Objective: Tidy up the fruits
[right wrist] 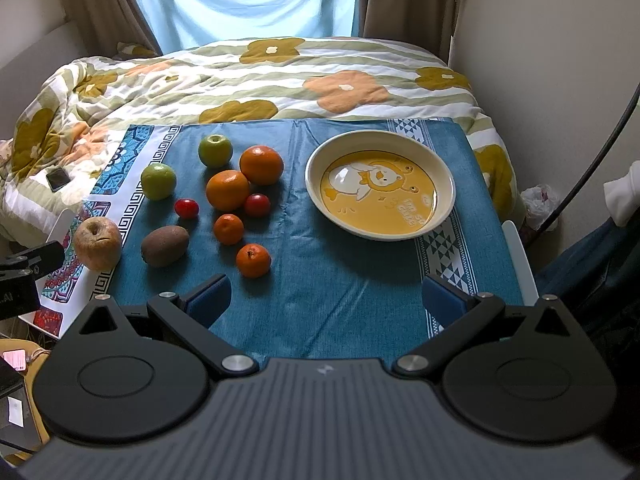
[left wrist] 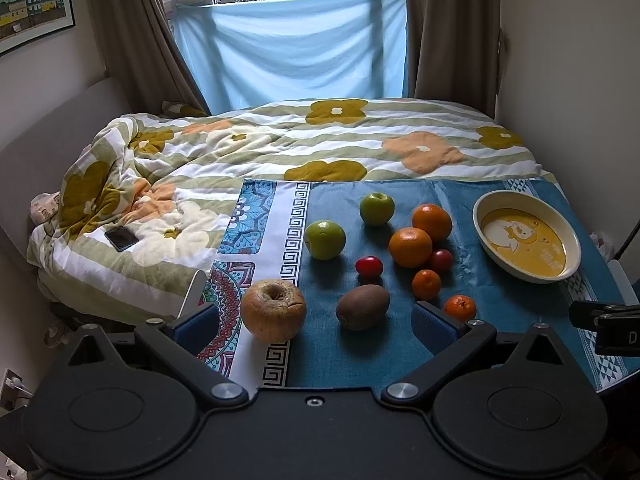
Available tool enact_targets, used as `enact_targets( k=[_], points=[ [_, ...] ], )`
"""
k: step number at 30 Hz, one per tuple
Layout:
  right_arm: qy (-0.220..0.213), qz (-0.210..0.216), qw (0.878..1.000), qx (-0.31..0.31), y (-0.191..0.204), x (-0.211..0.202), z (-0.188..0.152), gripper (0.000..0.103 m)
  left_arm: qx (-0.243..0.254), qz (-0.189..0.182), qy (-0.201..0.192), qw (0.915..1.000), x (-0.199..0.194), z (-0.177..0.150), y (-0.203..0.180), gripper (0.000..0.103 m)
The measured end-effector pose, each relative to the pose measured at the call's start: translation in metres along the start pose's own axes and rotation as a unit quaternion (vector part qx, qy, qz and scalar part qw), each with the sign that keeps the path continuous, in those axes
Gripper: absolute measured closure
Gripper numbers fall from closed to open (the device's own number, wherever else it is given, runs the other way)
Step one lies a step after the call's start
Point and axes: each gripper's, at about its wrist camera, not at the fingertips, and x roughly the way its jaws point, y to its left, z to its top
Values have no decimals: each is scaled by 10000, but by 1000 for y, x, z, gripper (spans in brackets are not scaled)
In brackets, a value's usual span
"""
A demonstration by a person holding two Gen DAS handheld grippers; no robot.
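Teal cloth (right wrist: pixel 340 304) holds loose round fruit at centre-left, the yellow bowl (right wrist: pixel 444 208) empty at right; both the left gripper (left wrist: pixel 316 322) and right gripper (right wrist: pixel 326 298) hover spread apart, gripping nothing. Risk, I judge: nudged mandarin (right wrist: pixel 253 260) or kiwi (right wrist: pixel 165 245) rolling off the near edge

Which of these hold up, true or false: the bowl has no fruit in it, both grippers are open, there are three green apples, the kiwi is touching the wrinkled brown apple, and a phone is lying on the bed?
1. The bowl holds no fruit. True.
2. Both the left gripper and the right gripper are open. True; neither holds anything.
3. There are three green apples. False: only two, the nearer green apple and the farther green apple.
4. The kiwi touches the wrinkled brown apple. False: a gap of cloth separates them.
5. A phone lies on the bed. True.
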Motion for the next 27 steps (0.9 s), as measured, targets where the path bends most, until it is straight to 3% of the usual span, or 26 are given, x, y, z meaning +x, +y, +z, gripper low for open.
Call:
enact_targets(
  k=[27],
  points=[
    [16,11,10000,-30,3,5,3,0,2,47,1,10000,10,3,5,0]
  ],
)
